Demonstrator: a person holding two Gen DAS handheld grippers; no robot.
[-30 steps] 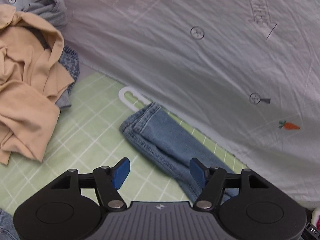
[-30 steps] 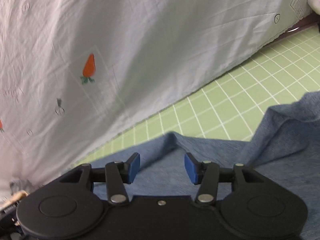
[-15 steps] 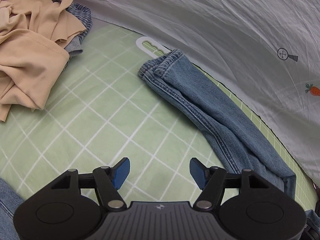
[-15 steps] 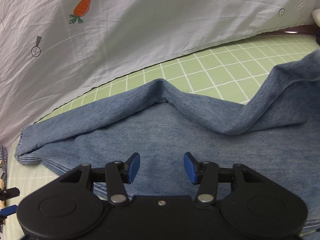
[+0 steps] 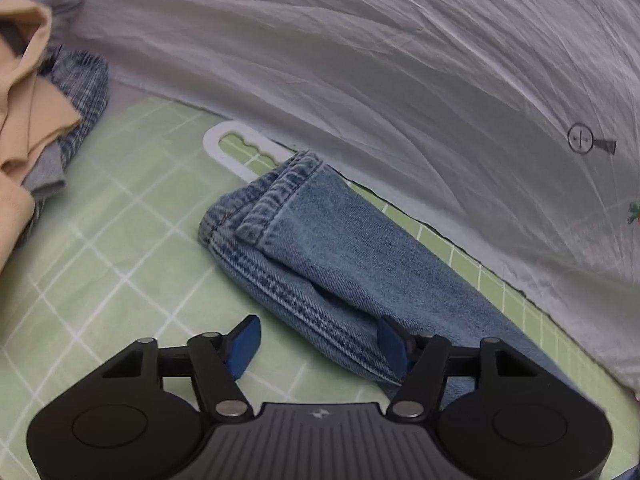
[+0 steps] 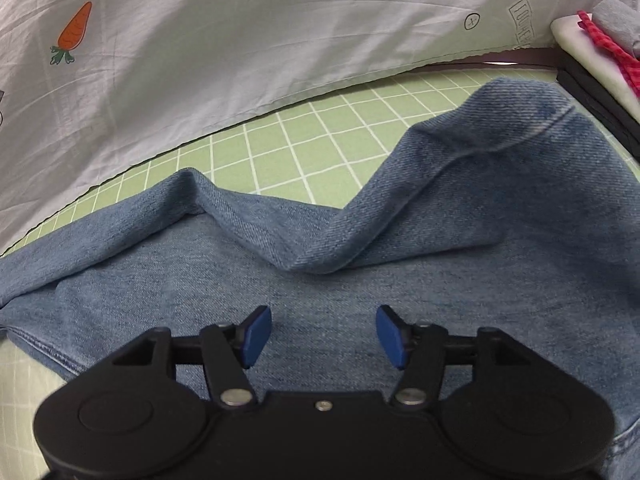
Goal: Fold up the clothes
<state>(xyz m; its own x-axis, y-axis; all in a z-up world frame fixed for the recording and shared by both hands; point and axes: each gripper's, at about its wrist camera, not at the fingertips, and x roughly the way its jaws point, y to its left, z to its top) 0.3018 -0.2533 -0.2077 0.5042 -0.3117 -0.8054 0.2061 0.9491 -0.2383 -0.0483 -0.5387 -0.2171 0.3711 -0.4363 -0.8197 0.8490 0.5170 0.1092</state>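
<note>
- The jeans (image 5: 320,248) lie across a green grid mat (image 5: 120,248), stretched along the foot of a pale printed sheet (image 5: 400,80) that hangs behind them; in the left wrist view one leg ends in a stitched hem near the mat's middle, and the leg runs back toward the lower right of the frame
- The left gripper (image 5: 318,344) hangs low over the folded edge of that leg; its jaws are closing, with the denim edge between them; the right pad sits against or just over the cloth and the left pad stands over bare mat, so the pads do not yet press the fabric from both sides
- A white plastic handle shape (image 5: 240,148) at the mat's edge pokes out from under the hem, touching it
- At the left edge of the same view a tan garment (image 5: 24,120) is heaped on a blue plaid garment (image 5: 86,92), well apart from the jeans
- In the right wrist view the jeans (image 6: 440,280) fill the lower frame, a wide flat panel with a raised ridge of fold crossing it; the green grid mat (image 6: 320,140) shows beyond
- The right gripper (image 6: 323,334) is just above the flat denim; its jaws are opening and stand part open, with nothing clamped between the pads
- A stack with red checked cloth (image 6: 608,48) sits at the top right corner, beside the jeans' far end; a carrot print (image 6: 74,34) marks the sheet
</note>
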